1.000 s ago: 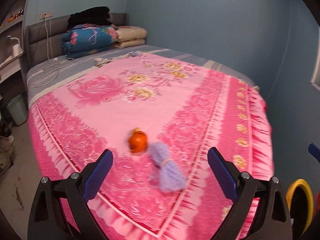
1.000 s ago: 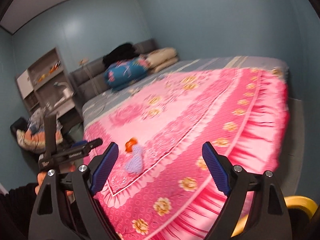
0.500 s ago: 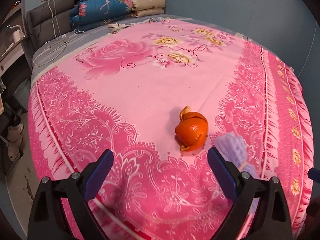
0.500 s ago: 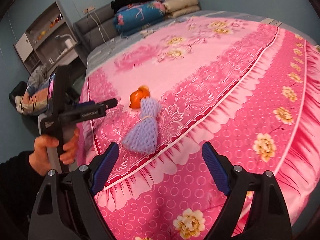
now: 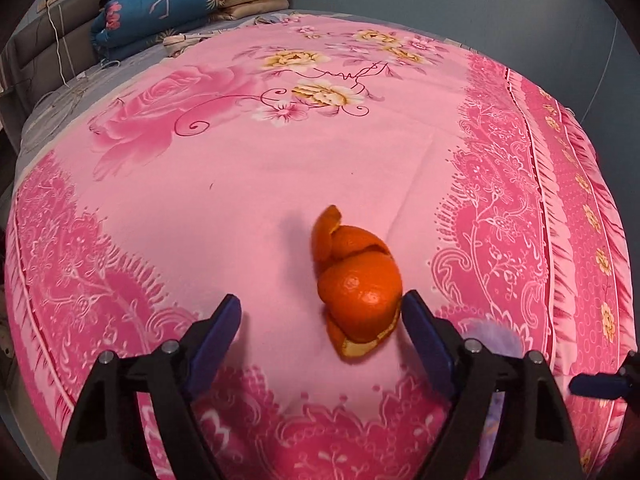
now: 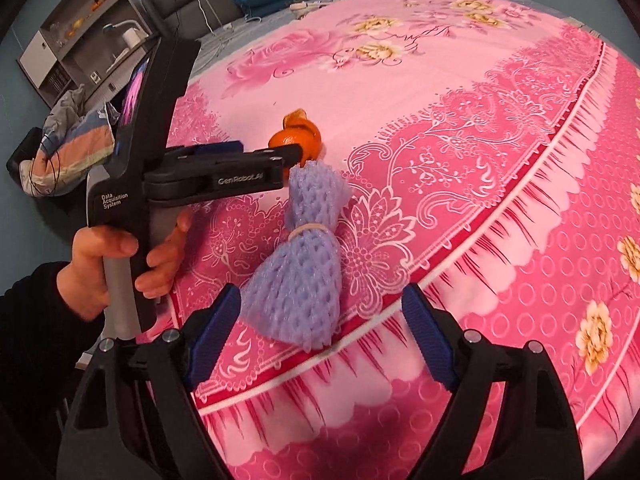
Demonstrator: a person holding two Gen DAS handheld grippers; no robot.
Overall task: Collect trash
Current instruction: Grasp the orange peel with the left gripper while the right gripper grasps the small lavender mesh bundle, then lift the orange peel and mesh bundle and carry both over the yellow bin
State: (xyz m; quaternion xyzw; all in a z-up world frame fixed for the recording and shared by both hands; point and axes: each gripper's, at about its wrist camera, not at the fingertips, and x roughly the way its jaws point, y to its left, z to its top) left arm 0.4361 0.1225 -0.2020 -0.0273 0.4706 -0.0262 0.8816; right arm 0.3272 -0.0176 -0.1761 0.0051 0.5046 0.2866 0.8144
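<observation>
Orange curled citrus peel [image 5: 358,288] on the pink floral bedspread [image 5: 248,184] should be centred before the left gripper [image 5: 322,312], its spread jaws just narrowing, is closed further; the right gripper [image 6: 322,304], also spread, flanks the purple foam fruit net [image 6: 300,256].

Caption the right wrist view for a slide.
Open right gripper nears a purple foam net on a pink bedspread, while the left gripper reaches the orange peel just beyond.
</observation>
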